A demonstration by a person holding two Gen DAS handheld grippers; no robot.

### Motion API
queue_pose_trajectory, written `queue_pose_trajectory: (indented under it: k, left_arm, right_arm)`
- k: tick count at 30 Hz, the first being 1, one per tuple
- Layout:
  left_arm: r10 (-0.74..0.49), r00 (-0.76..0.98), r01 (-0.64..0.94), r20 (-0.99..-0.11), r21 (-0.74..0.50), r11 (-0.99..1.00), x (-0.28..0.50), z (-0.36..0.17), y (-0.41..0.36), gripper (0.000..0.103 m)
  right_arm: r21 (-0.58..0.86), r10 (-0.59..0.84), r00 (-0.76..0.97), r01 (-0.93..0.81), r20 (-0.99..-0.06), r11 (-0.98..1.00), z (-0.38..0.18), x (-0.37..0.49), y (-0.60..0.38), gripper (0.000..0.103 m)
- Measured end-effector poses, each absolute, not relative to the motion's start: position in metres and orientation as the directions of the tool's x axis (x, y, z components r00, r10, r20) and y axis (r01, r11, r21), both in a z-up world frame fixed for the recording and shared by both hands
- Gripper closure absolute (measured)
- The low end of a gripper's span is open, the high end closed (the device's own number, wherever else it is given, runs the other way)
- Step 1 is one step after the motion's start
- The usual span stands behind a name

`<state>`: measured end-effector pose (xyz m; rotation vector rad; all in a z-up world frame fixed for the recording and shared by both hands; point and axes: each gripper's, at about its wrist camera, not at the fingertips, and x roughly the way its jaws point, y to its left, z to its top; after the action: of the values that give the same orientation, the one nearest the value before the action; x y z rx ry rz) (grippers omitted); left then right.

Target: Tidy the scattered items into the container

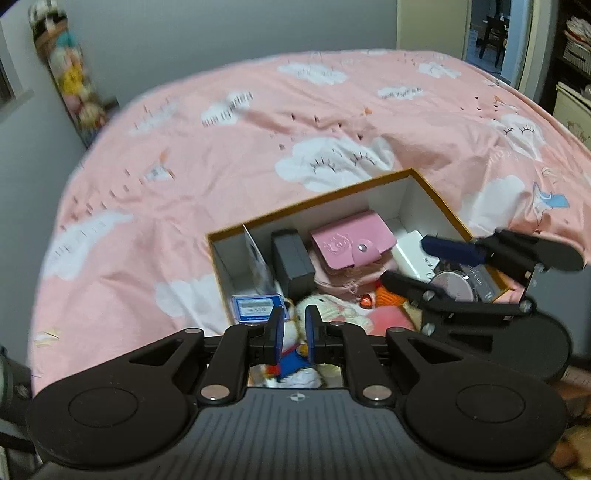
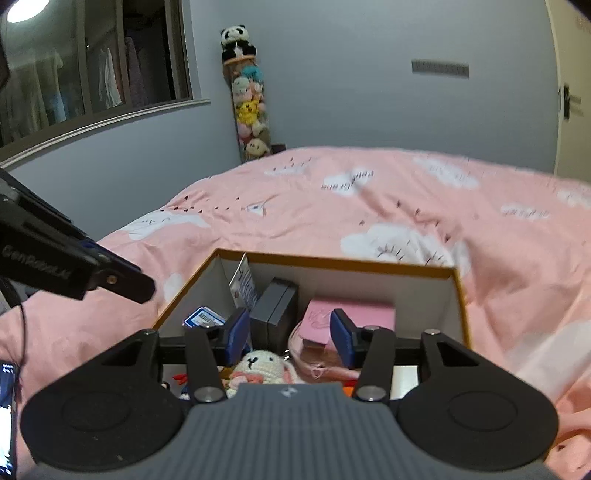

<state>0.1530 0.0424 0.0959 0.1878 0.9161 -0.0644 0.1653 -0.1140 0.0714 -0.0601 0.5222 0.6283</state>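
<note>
An open box (image 1: 325,197) with an orange rim lies on the pink bed; it also shows in the right wrist view (image 2: 332,263). Inside lie a pink wallet (image 1: 351,240), a dark grey case (image 1: 291,258), a blue card (image 1: 256,306), a white crochet bunny (image 1: 328,308), an orange item (image 1: 388,295) and a round pink compact (image 1: 452,286). My left gripper (image 1: 294,334) hovers over the box's near end, its jaws narrowly apart, holding nothing I can see. My right gripper (image 2: 290,338) is open and empty above the bunny (image 2: 262,363), and it also shows in the left wrist view (image 1: 413,258).
The pink cloud-print bedspread (image 1: 221,166) surrounds the box. A tall tube of plush toys (image 2: 249,110) stands in the far corner by the grey wall. A window (image 2: 92,62) is at the left, and a doorway (image 1: 491,33) at the far right.
</note>
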Motion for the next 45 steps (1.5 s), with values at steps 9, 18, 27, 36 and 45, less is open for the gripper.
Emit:
queue_pose_trajectory:
  k: [9, 18, 27, 36, 45]
  left_arm:
    - [-0.063, 0.758, 0.025, -0.649, -0.069, 0.997, 0.114, 0.074, 0.031, 0.082]
    - [-0.037, 0.798, -0.052, -0.602, -0.130, 0.990, 0.110, 0.030, 0.023, 0.071]
    - [0.006, 0.821, -0.082, -0.572, -0.106, 0.991, 0.115, 0.010, 0.020, 0.045]
    - [0.034, 0.817, -0.092, -0.576, -0.073, 0.993, 0.119, -0.001, 0.017, 0.035]
    - [0.052, 0.799, -0.101, -0.599, -0.048, 0.994, 0.125, -0.017, 0.014, 0.027]
  right_arm:
    - [0.096, 0.481, 0.776, -0.487, -0.409, 0.868, 0.077, 0.145, -0.140, 0.051]
    - [0.078, 0.442, 0.805, -0.450, -0.395, 0.890, 0.064, 0.133, -0.161, 0.047]
    - [0.058, 0.387, 0.803, -0.407, -0.453, 0.912, 0.037, 0.139, -0.158, 0.041]
    - [0.048, 0.366, 0.790, -0.395, -0.492, 0.917, 0.022, 0.144, -0.155, 0.041]
    - [0.049, 0.351, 0.773, -0.384, -0.528, 0.922, 0.010, 0.148, -0.158, 0.040]
